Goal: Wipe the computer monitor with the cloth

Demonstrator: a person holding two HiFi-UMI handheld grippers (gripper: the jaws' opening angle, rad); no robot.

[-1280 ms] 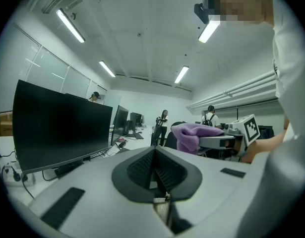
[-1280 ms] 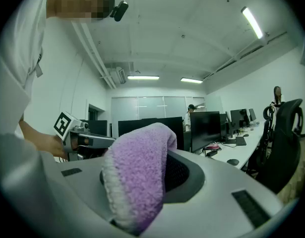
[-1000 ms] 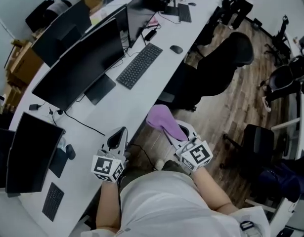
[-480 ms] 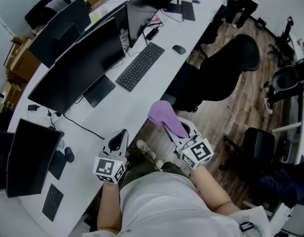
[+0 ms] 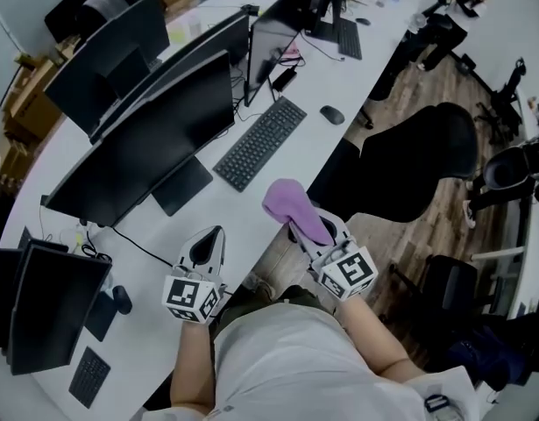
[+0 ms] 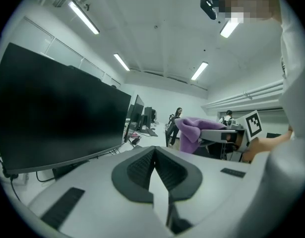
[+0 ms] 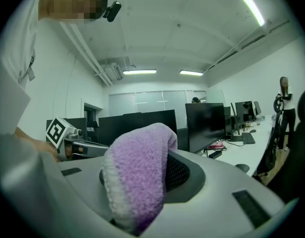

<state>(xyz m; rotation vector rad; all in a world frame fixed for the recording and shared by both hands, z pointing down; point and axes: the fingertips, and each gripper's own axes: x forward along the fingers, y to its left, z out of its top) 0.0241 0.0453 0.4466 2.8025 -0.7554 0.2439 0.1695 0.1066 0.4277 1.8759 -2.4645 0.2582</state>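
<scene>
One long white desk point(image 5: 230, 207) curves away from the person, running from the lower left to the upper right of the head view. On it stands a row of dark screens. The widest of them is the computer monitor point(image 5: 138, 143), whose flat foot rests on the desk just in front of it. A smaller screen point(image 5: 50, 310) stands at the lower left. To the right of the desk, on the wood floor, is a black office chair point(image 5: 418, 165), turned partly toward the desk edge. A black keyboard point(image 5: 260, 143) lies at an angle on the desk to the right of the monitor's foot.

Both tools are held low, close to the person's body. The left tool point(image 5: 215, 235) is over the near part of the desk. Its jaws are pressed together, with nothing between them, and they point toward the monitor. The right tool point(image 5: 304, 229) is at the desk's near edge, its jaws clamped on the cloth point(image 5: 294, 207). This purple, fleecy cloth is folded over the jaw tips and hangs down one side. It is up in the air, well apart from the monitor and touching no screen. A small dark mouse point(image 5: 332, 115) lies on the desk just beyond the far end of the keyboard.
</scene>
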